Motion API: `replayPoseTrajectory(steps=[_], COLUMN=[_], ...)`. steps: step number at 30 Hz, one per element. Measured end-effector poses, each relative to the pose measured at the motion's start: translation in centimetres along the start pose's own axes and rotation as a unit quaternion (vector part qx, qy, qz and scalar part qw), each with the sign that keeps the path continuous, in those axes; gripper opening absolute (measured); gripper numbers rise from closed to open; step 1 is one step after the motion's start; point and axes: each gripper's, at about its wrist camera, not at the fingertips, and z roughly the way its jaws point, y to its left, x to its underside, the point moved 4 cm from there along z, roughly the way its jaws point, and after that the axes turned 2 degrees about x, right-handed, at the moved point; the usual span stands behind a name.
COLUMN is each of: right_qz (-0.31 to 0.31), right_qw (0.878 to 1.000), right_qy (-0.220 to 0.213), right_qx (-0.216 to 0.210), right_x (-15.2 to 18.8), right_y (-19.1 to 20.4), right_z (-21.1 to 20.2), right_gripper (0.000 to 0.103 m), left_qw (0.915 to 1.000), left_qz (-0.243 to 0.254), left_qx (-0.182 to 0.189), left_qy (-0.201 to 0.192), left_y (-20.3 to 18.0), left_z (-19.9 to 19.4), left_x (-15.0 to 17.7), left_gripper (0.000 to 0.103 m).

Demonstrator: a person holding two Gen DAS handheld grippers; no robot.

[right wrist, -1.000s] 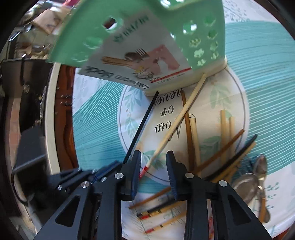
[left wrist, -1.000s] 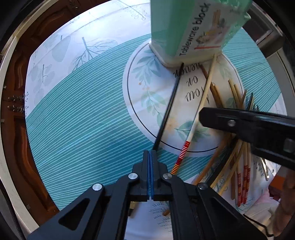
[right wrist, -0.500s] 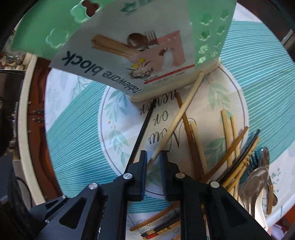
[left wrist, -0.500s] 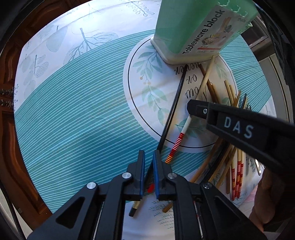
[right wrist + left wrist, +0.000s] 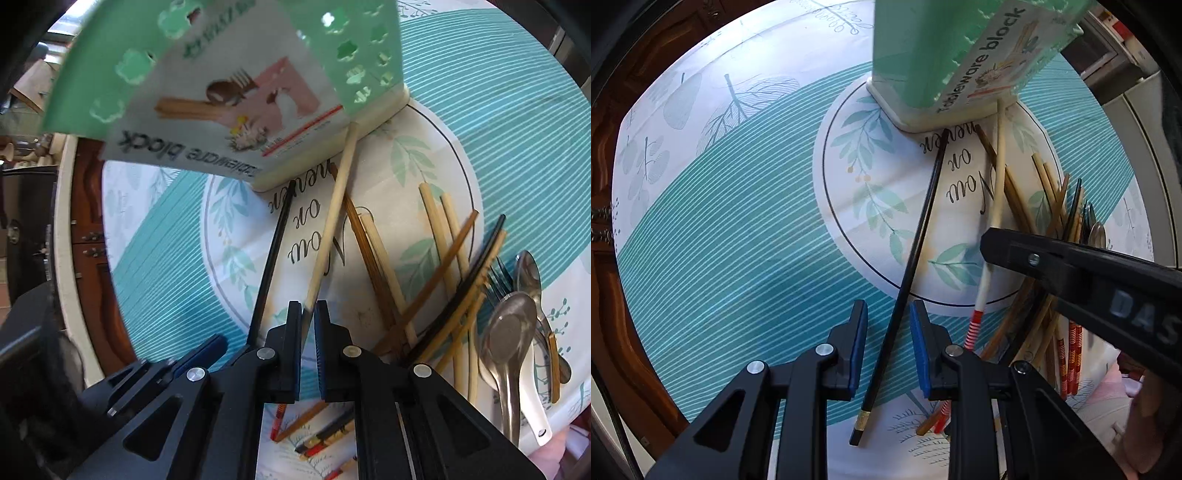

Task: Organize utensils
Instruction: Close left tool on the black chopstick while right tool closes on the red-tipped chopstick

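Pinching the pale chopstick (image 5: 328, 236) near its red-striped end, the right gripper (image 5: 307, 314) is nearly closed; the left gripper (image 5: 888, 321), jaws just opened, straddles the black chopstick (image 5: 916, 243) without pressing it.
Both sticks lie flat, tips at the green tableware block (image 5: 945, 55). Judged light, rigid and slick; grip near the thick end. The tablecloth (image 5: 738, 229) is soft; loose chopsticks (image 5: 443, 251), spoons (image 5: 509, 332) and a wooden door (image 5: 613, 110) lie beyond.

Left gripper (image 5: 888, 314) points straight down, jaws parted, having just been opening, pads clear of the thin rod lying between them; right gripper (image 5: 307, 314) angled steeply down, jaws nearly closed, pads pressing a pale stick.
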Motion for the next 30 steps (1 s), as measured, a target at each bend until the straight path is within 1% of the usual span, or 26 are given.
replayPoseTrajectory(steps=[4, 6, 11, 12, 13, 15, 17, 19, 21, 24, 26, 28, 30], right_qz=[0.004, 0.01, 0.021, 0.021, 0.021, 0.021, 0.02, 0.017, 0.012, 0.003, 0.0, -0.005, -0.011], right_qw=[1.0, 0.999, 0.996, 0.996, 0.995, 0.994, 0.993, 0.992, 0.991, 0.99, 0.989, 0.988, 0.988], right_qy=[0.003, 0.006, 0.008, 0.01, 0.013, 0.018, 0.02, 0.022, 0.026, 0.028, 0.028, 0.027, 0.024], right_qx=[-0.029, -0.05, -0.082, -0.09, -0.096, -0.106, -0.115, -0.123, -0.132, -0.141, -0.144, -0.149, -0.155], right_x=[0.9, 1.3, 1.9, 2.1, 2.2, 2.6, 2.6, 2.6, 2.7, 2.8, 2.9, 3.0, 3.2], right_y=[-1.0, -1.7, -3.7, -4.1, -5.0, -5.5, -5.7, -5.6, -5.7, -5.9, -6.1, -6.4, -6.7], right_z=[-1.5, -2.4, -4.3, -4.6, -5.2, -5.4, -5.6, -5.7, -5.7, -5.9, -6.0, -6.3, -6.6], right_gripper=[0.006, 0.006, 0.006, 0.006, 0.006, 0.006, 0.006, 0.006, 0.006, 0.006, 0.006, 0.006, 0.006], left_qw=[0.9994, 0.9983, 0.996, 0.9959, 0.996, 0.9966, 0.9972, 0.9976, 0.9977, 0.9976, 0.9981, 0.9981, 0.9984], left_qz=[0.016, 0.031, 0.048, 0.048, 0.047, 0.044, 0.04, 0.033, 0.032, 0.03, 0.021, 0.015, 0.008], left_qx=[-0.023, -0.043, -0.059, -0.059, -0.058, -0.049, -0.04, -0.035, -0.037, -0.05, -0.051, -0.057, -0.056], left_qy=[0.018, 0.025, 0.046, 0.048, 0.049, 0.049, 0.048, 0.05, 0.047, 0.037, 0.028, 0.016, -0.003], left_y=[-1.4, -2.0, -2.9, -3.0, -3.0, -3.3, -2.9, -2.6, -2.5, -2.6, -2.9, -3.4, -3.4], left_z=[0.9, 1.2, 1.6, 1.7, 1.7, 1.9, 1.9, 2.0, 2.0, 2.0, 1.7, 1.0, 0.1], left_x=[-0.6, -0.8, -0.9, -1.0, -1.0, -0.6, -0.6, -0.8, -0.7, -0.3, 0.6, 2.3, 3.2], left_gripper=[0.021, 0.02, 0.019, 0.018, 0.016, 0.011, 0.006, 0.005, 0.004, 0.004, 0.003, 0.003, 0.003])
